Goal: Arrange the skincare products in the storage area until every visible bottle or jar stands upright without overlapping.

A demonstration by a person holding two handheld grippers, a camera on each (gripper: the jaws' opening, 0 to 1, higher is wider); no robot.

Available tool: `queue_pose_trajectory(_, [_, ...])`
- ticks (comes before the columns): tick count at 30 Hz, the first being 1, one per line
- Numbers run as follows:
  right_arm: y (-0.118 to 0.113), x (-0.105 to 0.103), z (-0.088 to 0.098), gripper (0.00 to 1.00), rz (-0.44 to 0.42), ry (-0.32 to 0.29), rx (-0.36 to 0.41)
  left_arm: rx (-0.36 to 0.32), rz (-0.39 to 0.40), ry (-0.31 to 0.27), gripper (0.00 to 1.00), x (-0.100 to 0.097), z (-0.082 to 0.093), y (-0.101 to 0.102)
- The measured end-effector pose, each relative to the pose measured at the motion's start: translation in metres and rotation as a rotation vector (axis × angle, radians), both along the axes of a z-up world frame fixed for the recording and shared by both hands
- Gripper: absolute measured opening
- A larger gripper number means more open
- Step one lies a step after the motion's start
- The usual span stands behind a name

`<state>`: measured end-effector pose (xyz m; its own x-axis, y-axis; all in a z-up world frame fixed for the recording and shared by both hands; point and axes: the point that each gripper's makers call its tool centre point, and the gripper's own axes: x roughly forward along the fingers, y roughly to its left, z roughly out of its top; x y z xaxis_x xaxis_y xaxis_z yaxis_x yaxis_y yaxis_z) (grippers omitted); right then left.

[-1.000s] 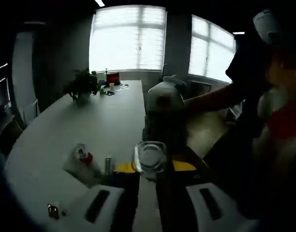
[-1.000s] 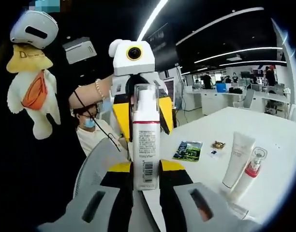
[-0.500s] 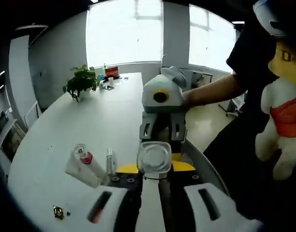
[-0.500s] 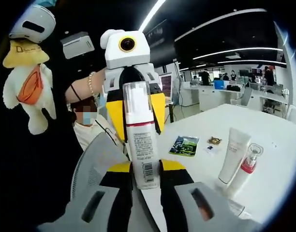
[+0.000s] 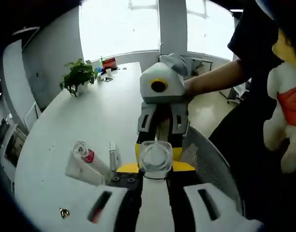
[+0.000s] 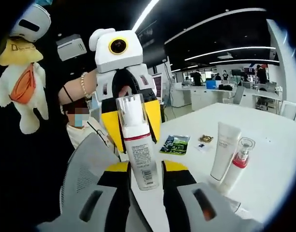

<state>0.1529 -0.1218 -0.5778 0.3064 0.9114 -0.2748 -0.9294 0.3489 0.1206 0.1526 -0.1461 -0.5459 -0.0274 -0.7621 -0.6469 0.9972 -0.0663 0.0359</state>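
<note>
Both grippers (image 5: 155, 176) (image 6: 140, 176) moved closer w/ pump bottle (image 6: 137, 145).

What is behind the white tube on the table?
In the right gripper view, behind the white tube lie a small picture card and a little gold thing on the white table. A clear bottle with a red collar stands in front, hiding part of the tube.

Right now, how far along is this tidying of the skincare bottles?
Early, it seems. Nothing looks finally placed yet. In hand: the right gripper holds a white pump bottle upright above the table edge, and the left gripper faces it. Left: a white tube and a red-collared bottle on the white table touch and look tilted, so they likely need separating and standing.
</note>
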Motion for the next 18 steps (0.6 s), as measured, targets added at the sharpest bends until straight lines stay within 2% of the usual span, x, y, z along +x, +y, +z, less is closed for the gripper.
queue_pose_trajectory(6, [-0.011,0.005,-0.011,0.31,-0.036,0.022,-0.012,0.037,0.029,-0.015,0.24,0.018,-0.018,-0.003])
queue_pose_trajectory(9, [-0.016,0.006,-0.017,0.36,-0.055,0.033,-0.021,0.020,0.065,0.022,0.24,0.031,-0.027,-0.004])
queue_pose_trajectory(12, [-0.020,0.007,-0.021,0.40,-0.071,0.048,-0.026,0.024,0.079,0.036,0.24,0.037,-0.033,-0.004])
queue_pose_trajectory(15, [-0.025,0.011,-0.026,0.42,-0.100,0.067,-0.019,0.047,0.082,0.025,0.24,0.042,-0.046,-0.004])
queue_pose_trajectory(18, [-0.029,0.014,-0.030,0.48,-0.123,0.085,-0.016,0.075,0.098,0.025,0.24,0.055,-0.069,-0.004])
